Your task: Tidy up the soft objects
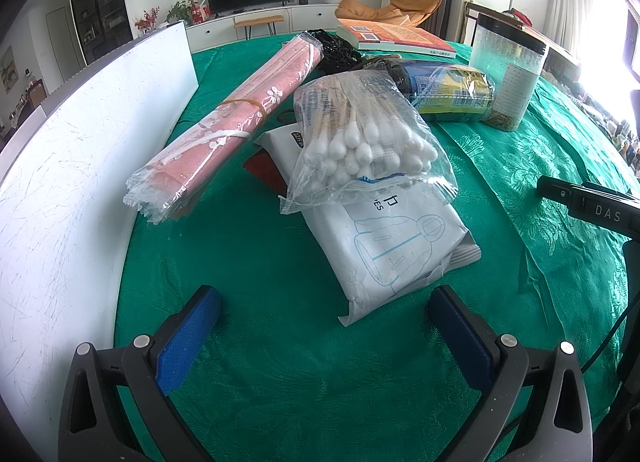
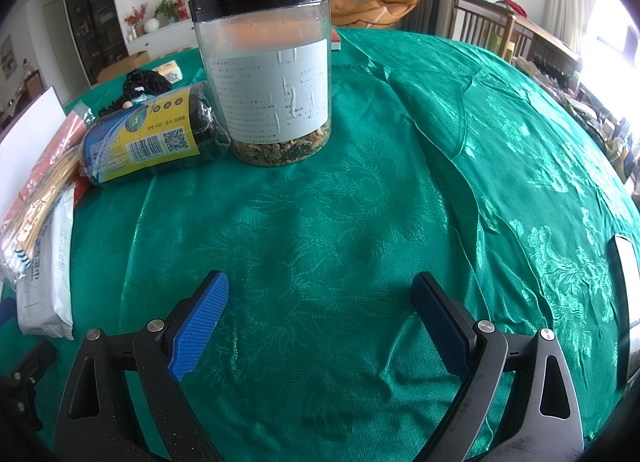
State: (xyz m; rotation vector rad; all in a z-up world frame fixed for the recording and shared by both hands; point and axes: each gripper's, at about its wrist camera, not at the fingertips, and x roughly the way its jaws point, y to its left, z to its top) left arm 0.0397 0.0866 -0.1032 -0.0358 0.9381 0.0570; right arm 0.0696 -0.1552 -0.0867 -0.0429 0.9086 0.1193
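A heap of soft packs lies on the green tablecloth (image 1: 260,342). A clear bag of cotton swabs (image 1: 360,129) rests on a white wipes pack (image 1: 396,246). A pink mask pack (image 1: 236,109) lies to their left. A roll of bin bags (image 1: 448,91) lies behind, also in the right wrist view (image 2: 148,137). My left gripper (image 1: 324,322) is open and empty, just in front of the wipes pack. My right gripper (image 2: 320,310) is open and empty over bare cloth, well short of the roll.
A white board (image 1: 80,181) stands along the left. A clear jar with a black lid (image 2: 264,73) stands beside the roll. A book (image 1: 396,37) and a black knitted item (image 1: 336,49) lie at the back. A flat device (image 2: 628,282) lies at the right edge.
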